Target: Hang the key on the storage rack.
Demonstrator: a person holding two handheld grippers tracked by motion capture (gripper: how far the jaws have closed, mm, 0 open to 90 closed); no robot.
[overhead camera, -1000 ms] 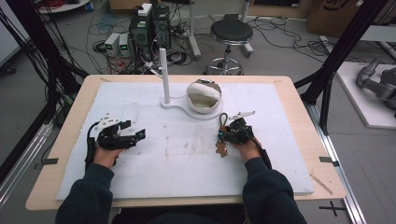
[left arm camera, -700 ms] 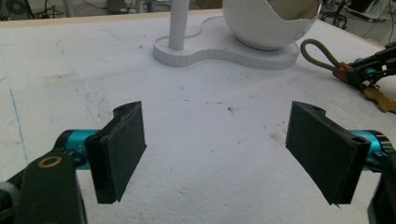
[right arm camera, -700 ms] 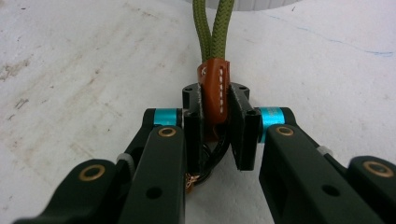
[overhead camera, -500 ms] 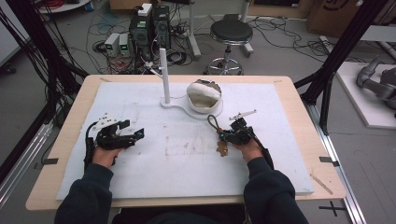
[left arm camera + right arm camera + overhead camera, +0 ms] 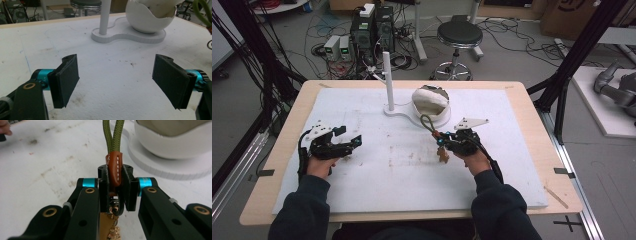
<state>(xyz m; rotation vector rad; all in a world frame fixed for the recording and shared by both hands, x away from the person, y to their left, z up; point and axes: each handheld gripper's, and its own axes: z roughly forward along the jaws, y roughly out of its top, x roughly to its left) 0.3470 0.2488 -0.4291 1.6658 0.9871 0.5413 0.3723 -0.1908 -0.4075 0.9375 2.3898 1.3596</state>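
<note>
My right gripper (image 5: 443,143) is shut on a keychain (image 5: 442,154) right of the mat's middle. In the right gripper view the jaws clamp the keychain's brown stitched leather wrap (image 5: 114,167), and an olive cord loop (image 5: 113,135) sticks out forward. Brass parts and a tan tag (image 5: 110,225) hang below the jaws. From above, the cord loop (image 5: 428,123) points at the white egg-shaped bowl (image 5: 432,102). At the left of the mat my left gripper (image 5: 350,141) stands open, with nothing between its pads (image 5: 65,77), close above the mat.
The bowl shares a flat white base (image 5: 401,111) with an upright white post (image 5: 387,75) at the back middle. A white mat (image 5: 377,185) covers the wooden table (image 5: 532,115). Behind the table are a stool (image 5: 458,35), cables and black frame legs.
My right gripper has shifted a little left with the keychain, and the cord loop has swung closer to the bowl. The left gripper has hardly moved.
</note>
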